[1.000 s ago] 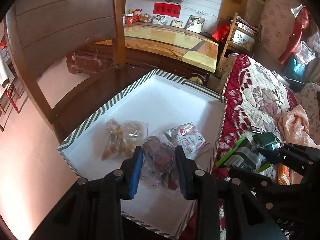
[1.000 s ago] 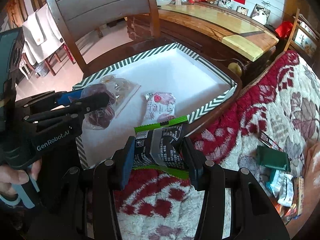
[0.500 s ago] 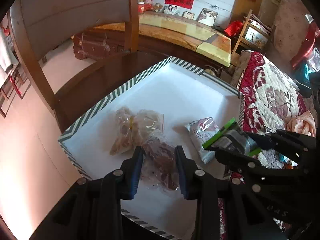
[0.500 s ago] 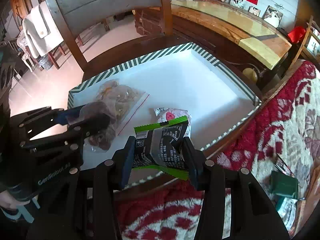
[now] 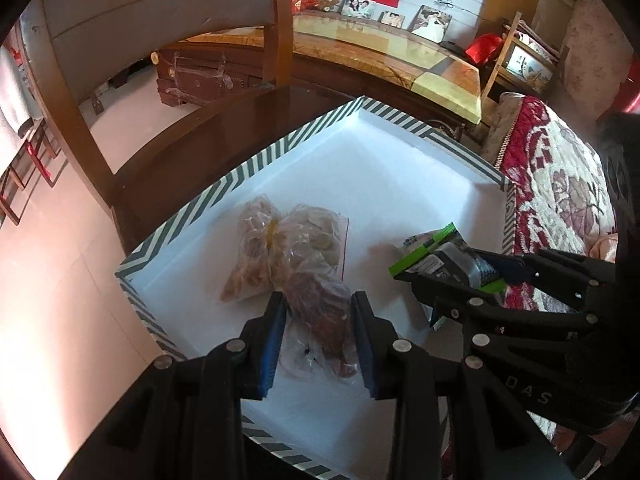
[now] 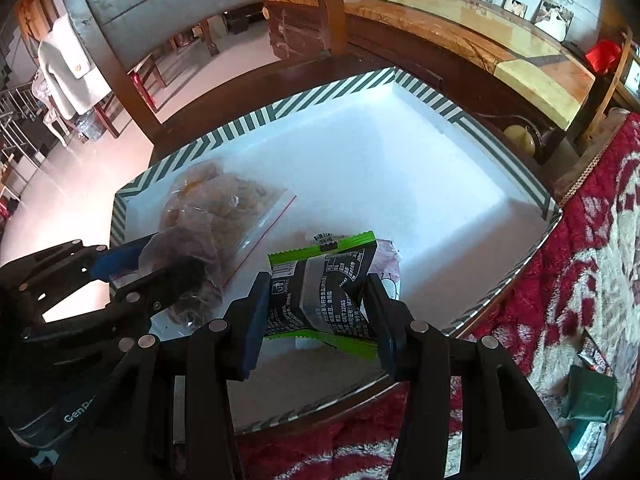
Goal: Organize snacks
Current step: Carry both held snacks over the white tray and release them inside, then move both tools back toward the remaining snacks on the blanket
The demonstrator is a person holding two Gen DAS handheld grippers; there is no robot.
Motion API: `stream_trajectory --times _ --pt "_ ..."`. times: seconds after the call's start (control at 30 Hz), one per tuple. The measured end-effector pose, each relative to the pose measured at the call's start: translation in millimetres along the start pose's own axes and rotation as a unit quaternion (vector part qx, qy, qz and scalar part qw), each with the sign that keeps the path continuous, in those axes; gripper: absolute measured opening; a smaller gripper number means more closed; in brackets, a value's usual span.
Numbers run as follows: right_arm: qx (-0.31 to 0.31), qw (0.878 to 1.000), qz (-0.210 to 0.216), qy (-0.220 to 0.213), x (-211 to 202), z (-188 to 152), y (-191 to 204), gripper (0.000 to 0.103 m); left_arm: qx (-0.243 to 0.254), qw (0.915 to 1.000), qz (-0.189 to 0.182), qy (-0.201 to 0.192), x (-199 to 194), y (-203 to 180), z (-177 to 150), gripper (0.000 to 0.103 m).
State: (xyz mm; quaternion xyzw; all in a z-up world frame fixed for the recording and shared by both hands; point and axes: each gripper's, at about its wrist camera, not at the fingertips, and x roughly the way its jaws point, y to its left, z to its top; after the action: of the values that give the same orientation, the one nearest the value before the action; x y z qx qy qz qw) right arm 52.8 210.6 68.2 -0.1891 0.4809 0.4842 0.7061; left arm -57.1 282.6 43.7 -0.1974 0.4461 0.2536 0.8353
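Note:
A white tray with a green-striped rim (image 5: 256, 164) (image 6: 320, 92) sits on a dark wooden chair seat. In it lies a clear bag of pale snacks (image 5: 280, 240) (image 6: 224, 204). My left gripper (image 5: 318, 308) (image 6: 160, 256) holds a clear bag of dark red snacks (image 5: 320, 312) low over the tray floor; its jaws are opening slightly, and the pads touch the bag. My right gripper (image 6: 316, 284) (image 5: 452, 268) is shut on a black-and-green packet (image 6: 324, 280) (image 5: 440, 252), held over the tray's right part. Under it a white-and-pink packet (image 6: 386, 264) is mostly hidden.
The chair's wooden back (image 5: 160, 20) rises behind the tray. A long wooden table (image 5: 380, 52) stands further back. A red floral blanket (image 6: 580, 260) lies to the right, with several more packets (image 6: 588, 396) on it.
My right gripper carried the black-and-green packet left from above the blanket to over the tray, covering the white-and-pink packet. My left gripper sank lower with the dark red bag.

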Motion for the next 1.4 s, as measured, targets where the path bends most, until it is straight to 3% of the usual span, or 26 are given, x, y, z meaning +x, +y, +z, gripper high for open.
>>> stream_trajectory --times 0.1,0.27,0.43,0.73,1.4 --pt "0.009 1.000 0.007 0.001 1 -1 -1 0.048 -0.006 1.0000 0.003 0.003 2 3 0 0.039" --pt "0.016 1.000 -0.003 -0.002 -6 -4 -3 0.048 -0.021 0.9998 0.008 -0.001 -1 10 1 0.064" --pt "0.042 0.999 0.019 -0.024 -20 -6 -11 0.056 -0.033 0.9992 0.013 -0.017 -9 15 1 0.077" --pt "0.058 0.997 0.014 -0.039 -43 -22 -14 0.056 -0.004 0.9994 0.011 -0.033 -24 -1 -3 0.081" --pt "0.145 0.987 -0.037 -0.064 -104 -124 -78 0.056 0.103 0.9929 -0.050 -0.032 -43 -103 -30 0.084"
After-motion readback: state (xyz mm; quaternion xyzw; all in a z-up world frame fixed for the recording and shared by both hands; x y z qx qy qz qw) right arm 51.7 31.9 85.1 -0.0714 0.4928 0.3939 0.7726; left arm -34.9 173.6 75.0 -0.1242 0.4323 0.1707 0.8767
